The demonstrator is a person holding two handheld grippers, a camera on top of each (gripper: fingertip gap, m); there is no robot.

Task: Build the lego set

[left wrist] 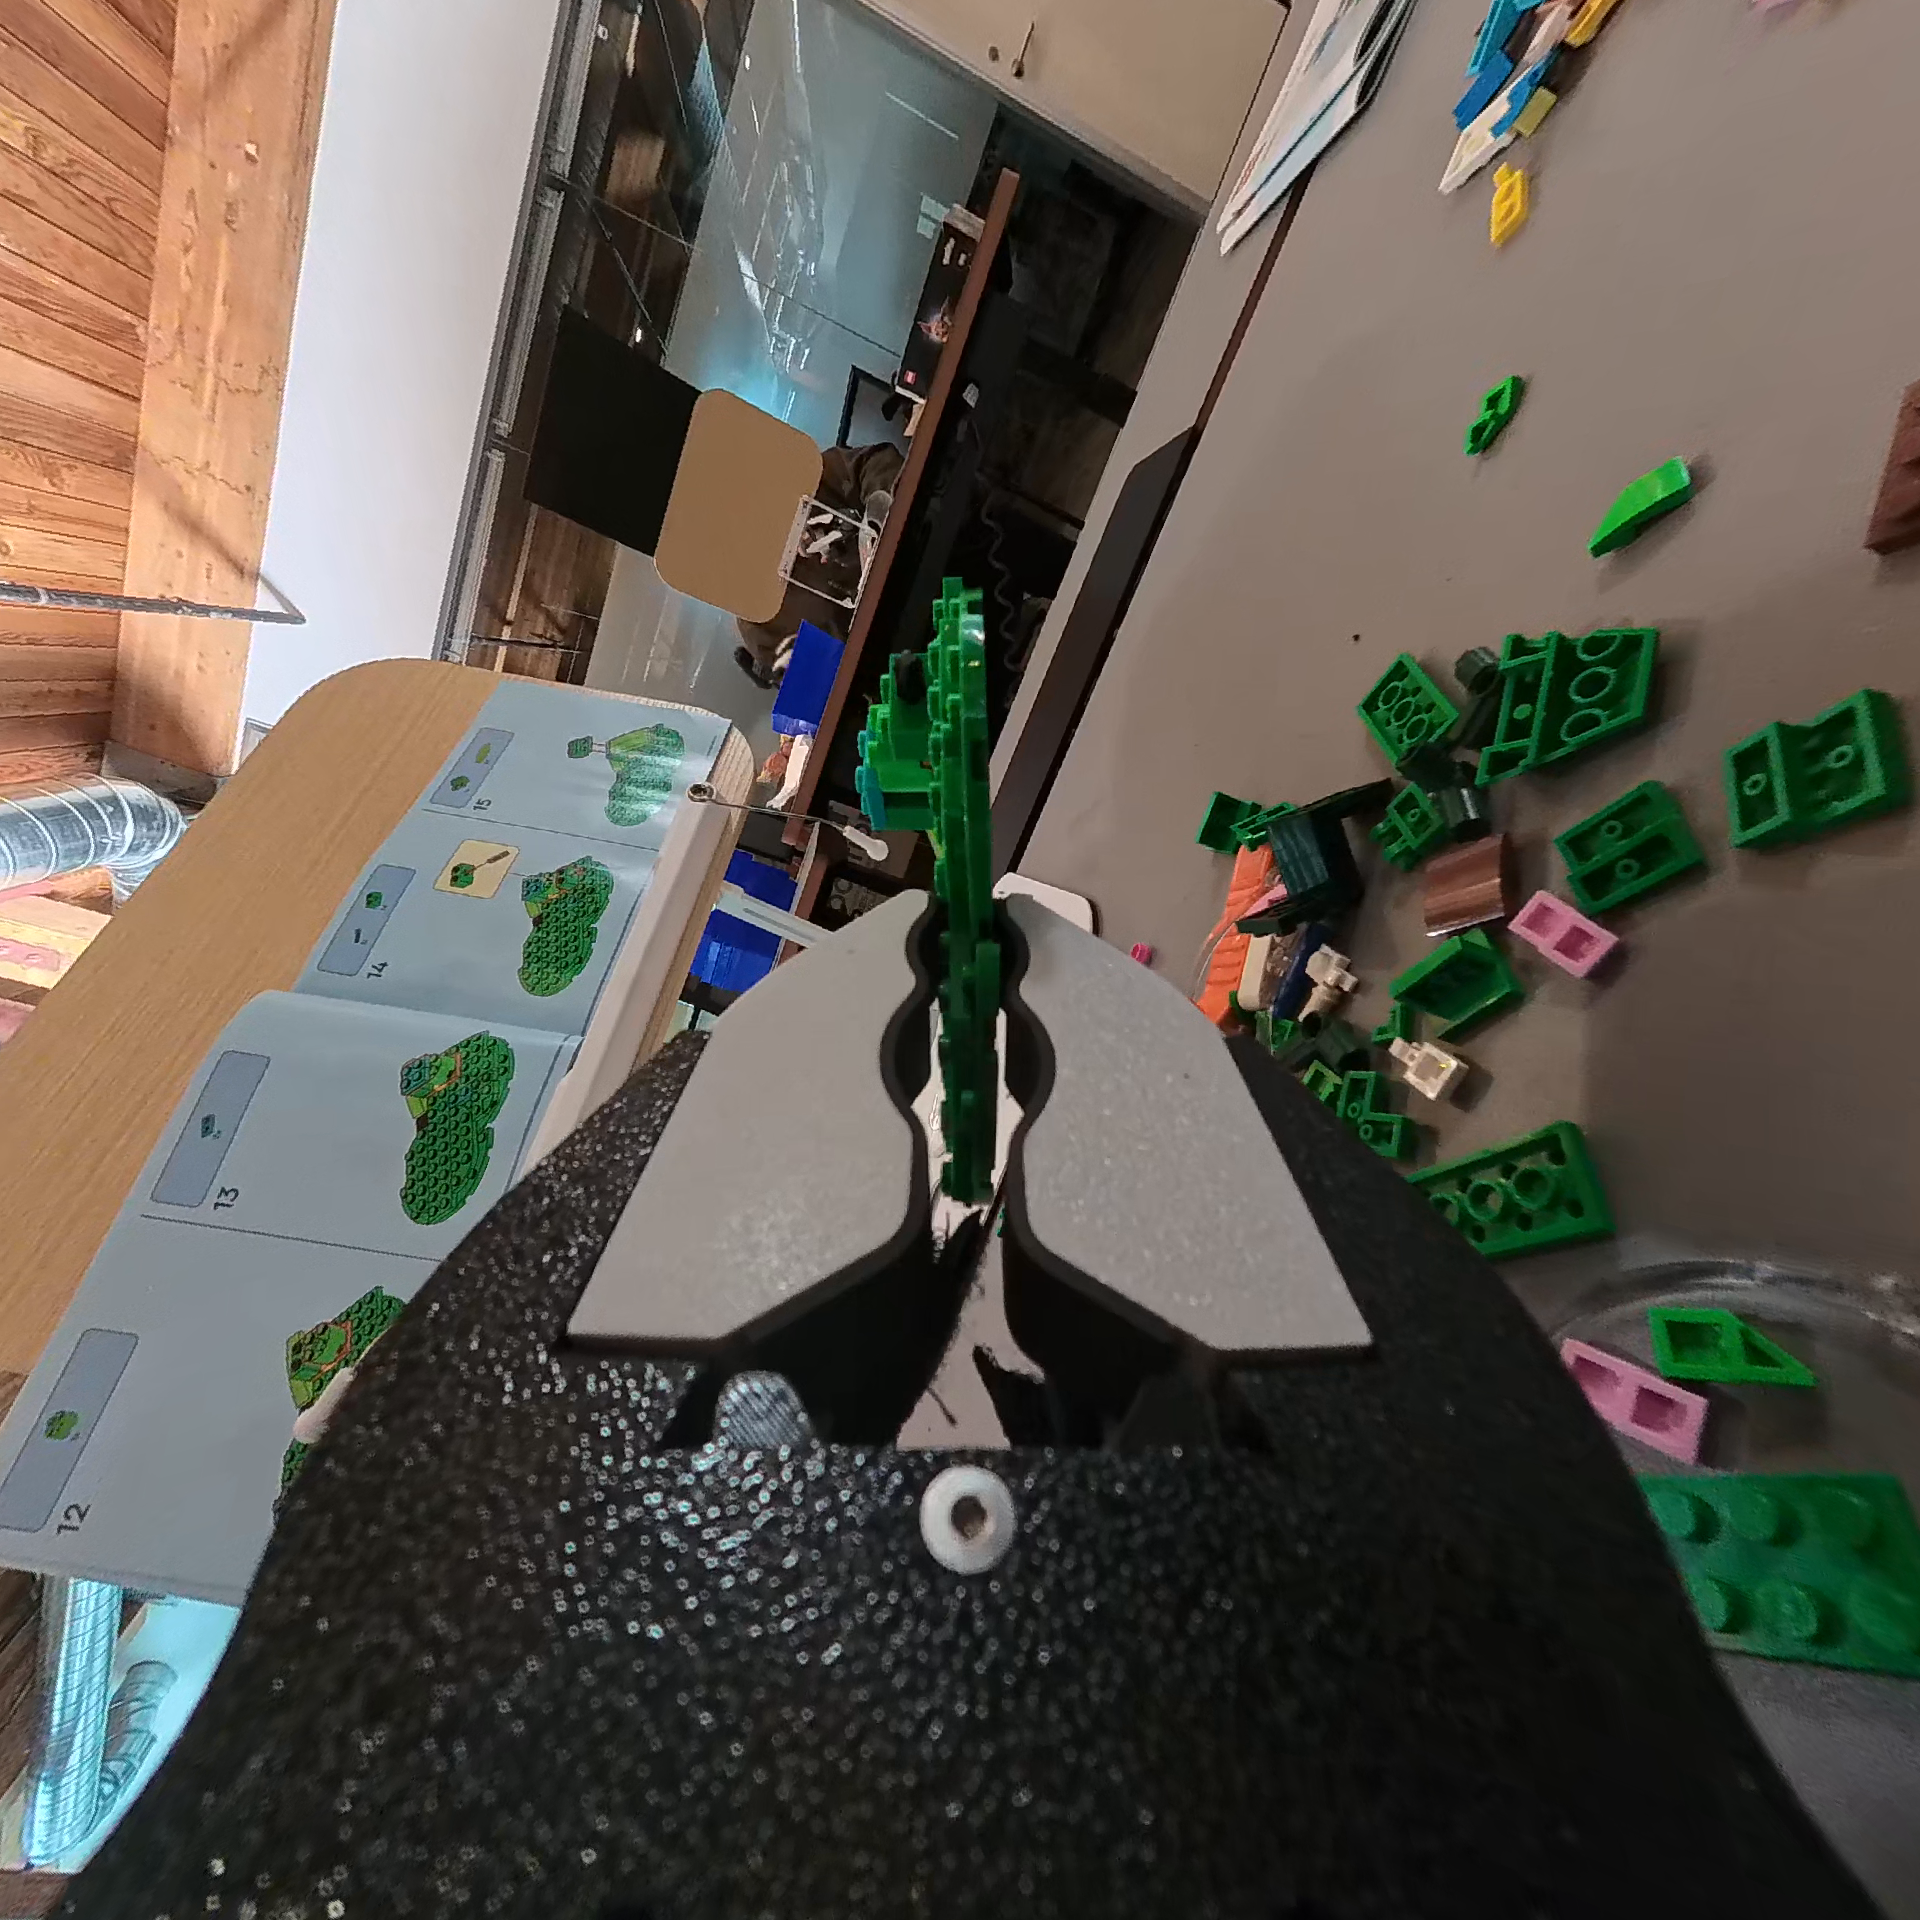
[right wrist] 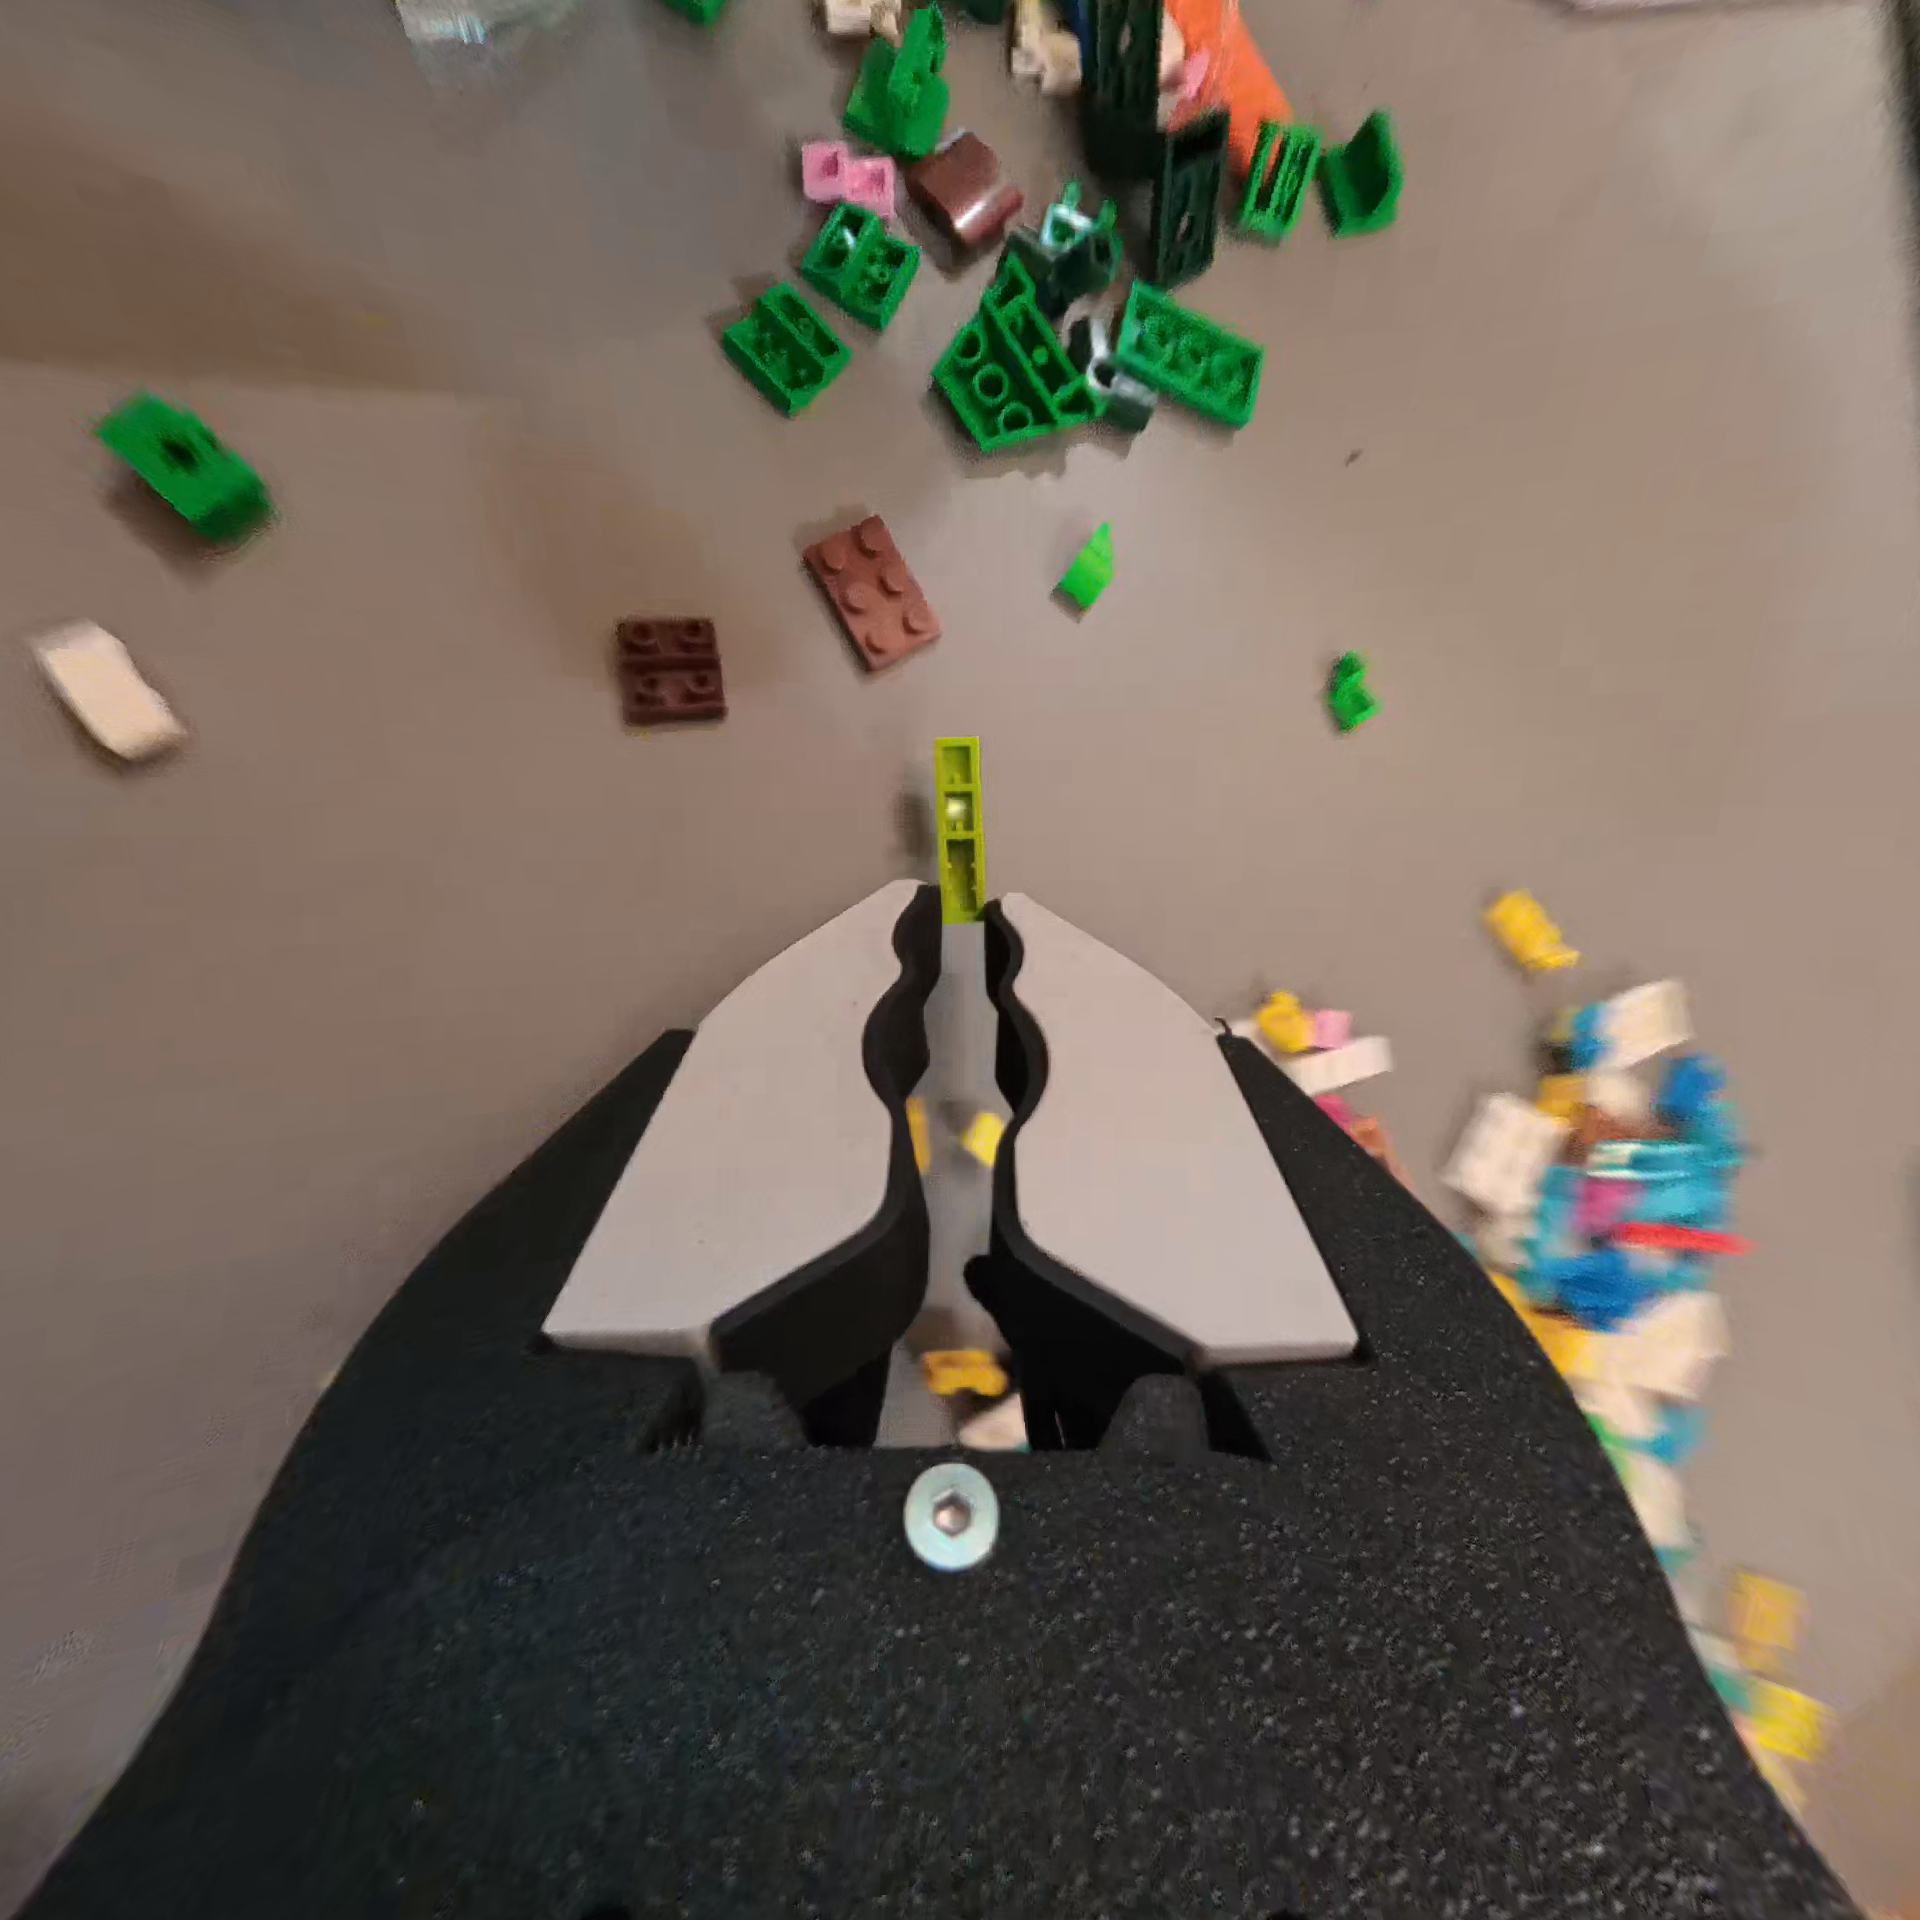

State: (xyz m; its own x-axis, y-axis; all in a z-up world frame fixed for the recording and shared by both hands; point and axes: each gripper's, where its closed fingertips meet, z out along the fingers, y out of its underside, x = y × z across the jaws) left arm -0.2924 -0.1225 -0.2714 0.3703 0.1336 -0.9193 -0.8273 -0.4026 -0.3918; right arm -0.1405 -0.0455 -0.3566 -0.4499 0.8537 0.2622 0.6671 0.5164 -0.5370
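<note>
Green is the colour that fills the middle of the left wrist view. The left gripper (left wrist: 966, 914) has its jaws closed tight on a flat green plate (left wrist: 961, 831) with bumps. The plate stands on its edge and sticks out past the grey fingers (left wrist: 790, 1122) toward the top of the frame. A few small green and blue-green bricks sit on its left face, near the middle of the frame.

On the left side of that view an open instruction book (left wrist: 343, 1039) leans on a wooden board (left wrist: 156, 987). Its pages show pictures of a green build. On the right side lies the grey table (left wrist: 1351, 468) with a pile of loose green bricks (left wrist: 1558, 717). Two pink bricks (left wrist: 1562, 932) and a small brown piece (left wrist: 1463, 881) lie among them. At the upper right sit blue and yellow bricks (left wrist: 1507, 83) next to a second booklet (left wrist: 1309, 114).

In the right wrist view the right gripper (right wrist: 961, 909) has its jaws nearly closed on a thin lime green piece (right wrist: 958, 821). Only the bottom end is pinched at the tips, and the rest pokes up in the middle of the frame, above the table. Two brown bricks (right wrist: 871, 592) lie just above it in the frame. A white piece (right wrist: 104, 688) lies at the left edge. More green bricks (right wrist: 1039, 364) fill the top. A blurry heap of blue, yellow and white bricks (right wrist: 1610, 1195) sits at the right.
</note>
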